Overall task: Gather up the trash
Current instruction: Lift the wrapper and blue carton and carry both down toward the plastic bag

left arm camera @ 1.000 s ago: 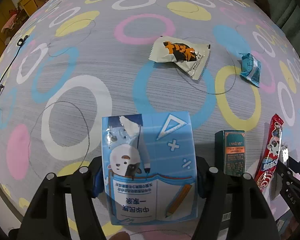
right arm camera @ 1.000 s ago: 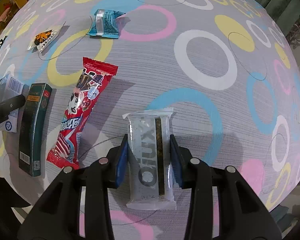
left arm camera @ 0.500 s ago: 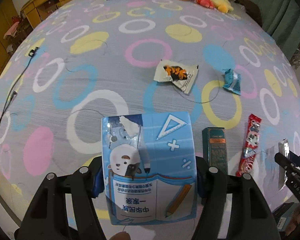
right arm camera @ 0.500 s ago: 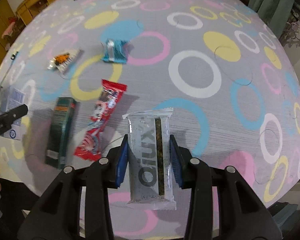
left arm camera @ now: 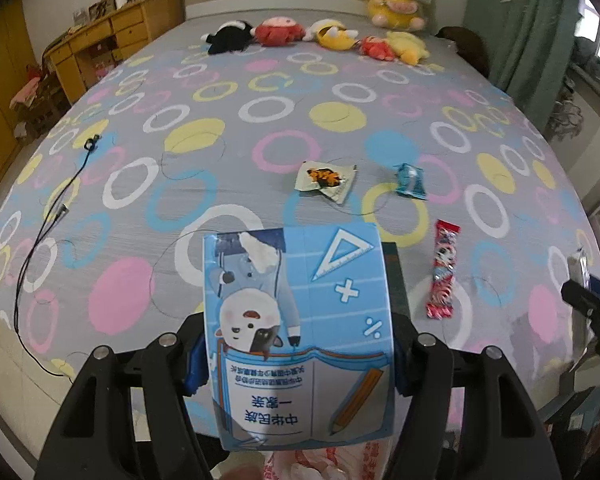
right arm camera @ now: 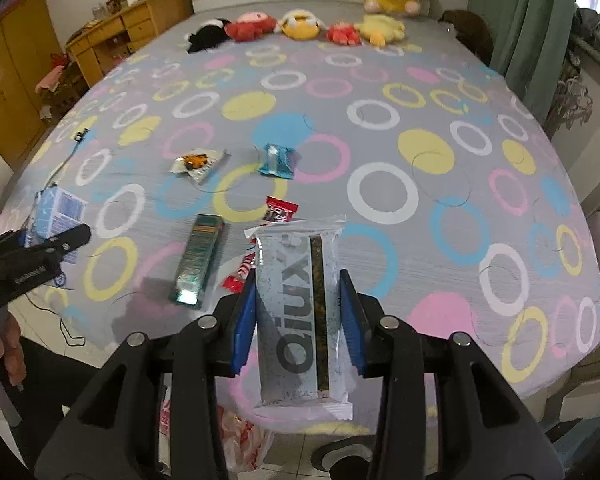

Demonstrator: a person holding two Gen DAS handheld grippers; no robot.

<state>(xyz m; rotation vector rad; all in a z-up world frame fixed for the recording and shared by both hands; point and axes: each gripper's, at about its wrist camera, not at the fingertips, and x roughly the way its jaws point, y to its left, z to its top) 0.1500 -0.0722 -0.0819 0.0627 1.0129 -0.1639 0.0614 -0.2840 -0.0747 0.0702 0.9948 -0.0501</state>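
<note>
My left gripper (left arm camera: 298, 354) is shut on a blue cartoon carton (left arm camera: 300, 320), held off the bed; it shows from the side in the right wrist view (right arm camera: 54, 216). My right gripper (right arm camera: 298, 320) is shut on a grey snack wrapper (right arm camera: 298, 312), also lifted. On the bed lie a green box (right arm camera: 198, 260), a red candy wrapper (left arm camera: 442, 268), an orange-printed white wrapper (left arm camera: 326, 176) and a small blue wrapper (left arm camera: 410, 180).
The bed (left arm camera: 180, 184) has a grey cover with coloured rings. Plush toys (left arm camera: 324, 36) line its far end. A black cable (left arm camera: 40, 232) lies at left. A red-and-white plastic bag (right arm camera: 240, 440) sits on the floor below. Green curtain at right, wooden cabinets at left.
Both grippers have lifted and pulled back from the bed with their items; the bed items now look smaller and farther, and the headboard and plush toys have come into view.
</note>
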